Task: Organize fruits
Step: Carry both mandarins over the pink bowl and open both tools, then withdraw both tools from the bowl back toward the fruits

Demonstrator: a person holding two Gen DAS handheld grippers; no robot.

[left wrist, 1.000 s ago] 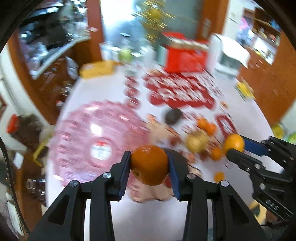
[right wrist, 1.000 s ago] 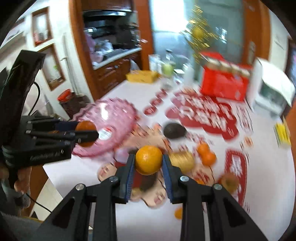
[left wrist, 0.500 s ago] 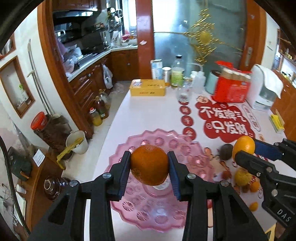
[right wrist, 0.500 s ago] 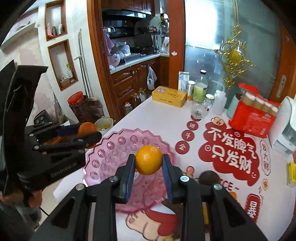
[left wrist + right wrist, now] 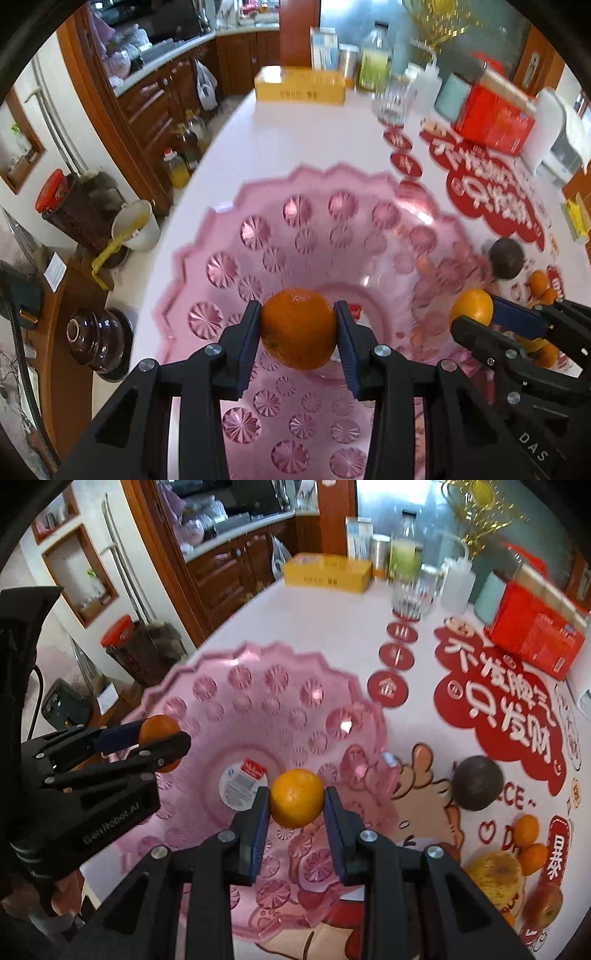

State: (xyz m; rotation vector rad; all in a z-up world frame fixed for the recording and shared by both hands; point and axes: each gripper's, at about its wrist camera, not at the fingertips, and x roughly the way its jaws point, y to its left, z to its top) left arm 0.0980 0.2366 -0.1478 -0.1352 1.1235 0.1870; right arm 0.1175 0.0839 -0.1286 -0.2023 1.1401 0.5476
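Two oranges are being carried at once here. A deep orange one (image 5: 298, 328) is clamped between the pads of the left gripper (image 5: 298, 332), and a lighter, yellower orange (image 5: 297, 798) is pinched tight in the right gripper (image 5: 297, 801). Both are held over the pink glass bowl (image 5: 258, 672), which sits on the white table (image 5: 332, 620) and looks empty apart from a sticker in its middle.

Stuff that could go wrong from here:

- If either fruit gets let go from too high, it could be bounced off the sloped glass wall and rolled right back out over the scalloped rim. Round fruit on slick glass isn't going to be slowed much.
- The two grippers are close together over the same bowl, so they could get knocked into each other if both get lowered at once.
- The glass could get clipped by a finger if the descent is rushed; how much clearance is left can't really be judged through the fisheye.

The rest of the fruit, a dark round one (image 5: 477, 782) and some small mandarins (image 5: 526, 829), is waiting on the table to the right of the bowl.
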